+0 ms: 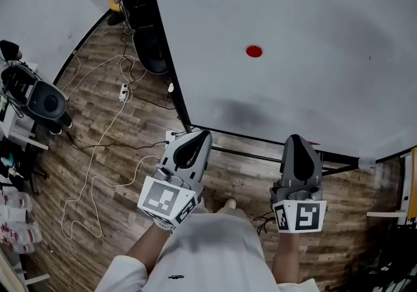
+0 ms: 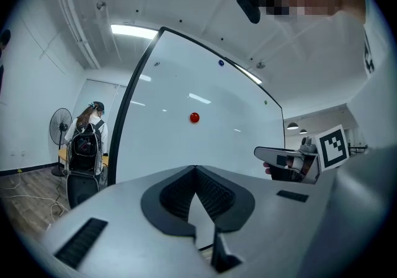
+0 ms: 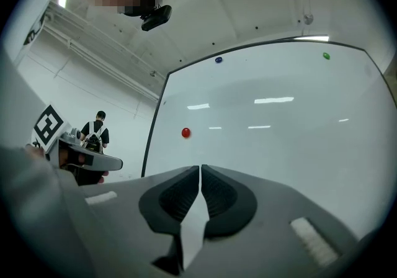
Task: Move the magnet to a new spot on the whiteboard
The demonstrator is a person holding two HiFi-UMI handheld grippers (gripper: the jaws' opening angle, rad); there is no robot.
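Your left gripper (image 1: 199, 135) and right gripper (image 1: 298, 139), low in the frame, are smooth grey shells with black ribbed pads (image 3: 220, 199). Each carries a white cube (image 1: 167, 199) printed with black squares. You wear a white top (image 1: 218, 251).

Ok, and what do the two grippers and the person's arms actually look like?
The left hand-held gripper and right hand-held gripper match: light grey tapered shells with black ribbed pads lining the jaws. Each carries a white cube with black square markers, the left cube and the right cube. The person wears white sleeves.
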